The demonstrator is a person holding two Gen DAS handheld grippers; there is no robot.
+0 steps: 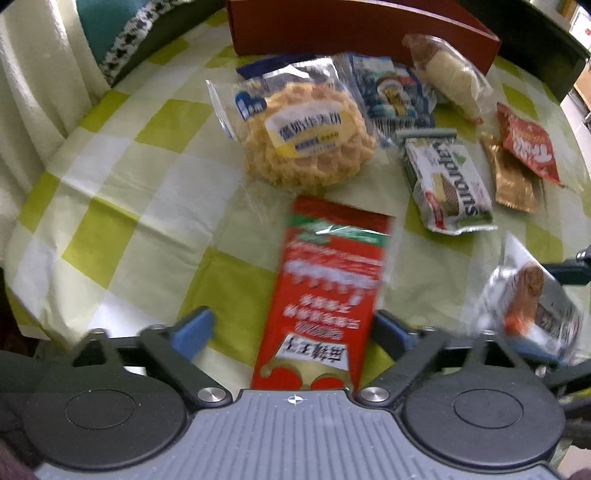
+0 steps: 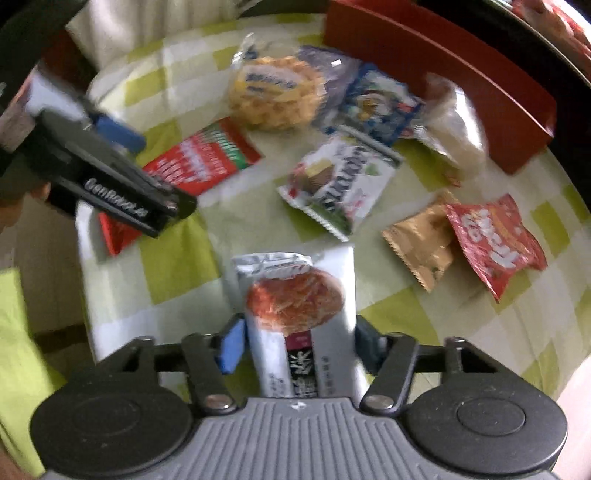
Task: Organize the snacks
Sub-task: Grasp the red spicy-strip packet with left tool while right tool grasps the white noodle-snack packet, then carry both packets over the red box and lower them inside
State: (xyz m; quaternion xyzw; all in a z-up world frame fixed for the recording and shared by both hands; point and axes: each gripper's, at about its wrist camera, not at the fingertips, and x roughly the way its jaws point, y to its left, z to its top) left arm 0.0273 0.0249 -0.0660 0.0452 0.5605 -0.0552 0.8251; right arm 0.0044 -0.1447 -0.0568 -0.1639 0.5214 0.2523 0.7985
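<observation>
Surface is covered w/ a green-and-white checked cloth (image 1: 129, 206), snacks spread over the middle and far side.

Left wrist view, L to R: the left tool (image 1: 293, 326) points steeply down over the near part of the surface, jaws apart. A long red packet (image 1: 328, 288) lies flat on the cloth between them. The left pad stands clear of it, the right pad is at its edge or just touching, so there's no grip yet.

Beyond the red packet sits a round waffle pack (image 1: 306, 144) in clear wrap, toward the far edge. Just right of it, partly under it, is a blue pack (image 1: 395, 96). Next comes a clear-wrapped roll (image 1: 447, 74), leaning at the red-brown box (image 1: 354, 29) that stands along the far edge. Nearer, right of the waffle, lies a green-and-white wafer pack (image 1: 450, 184). Near the right edge a gold sachet (image 1: 511, 181) lies w/ a red sachet (image 1: 528, 144) overlapping it.

Right wrist view: the right tool (image 2: 299, 345) also points steeply down, near the front edge, right of the left tool. Its jaws are closed in on a silver packet (image 2: 295, 295) w/ a picture of reddish food. Both blue pads press its sides — packet is gripped, far end sticking out ahead of the fingers. Can't tell if that end is off the cloth; pic is blurred.
</observation>
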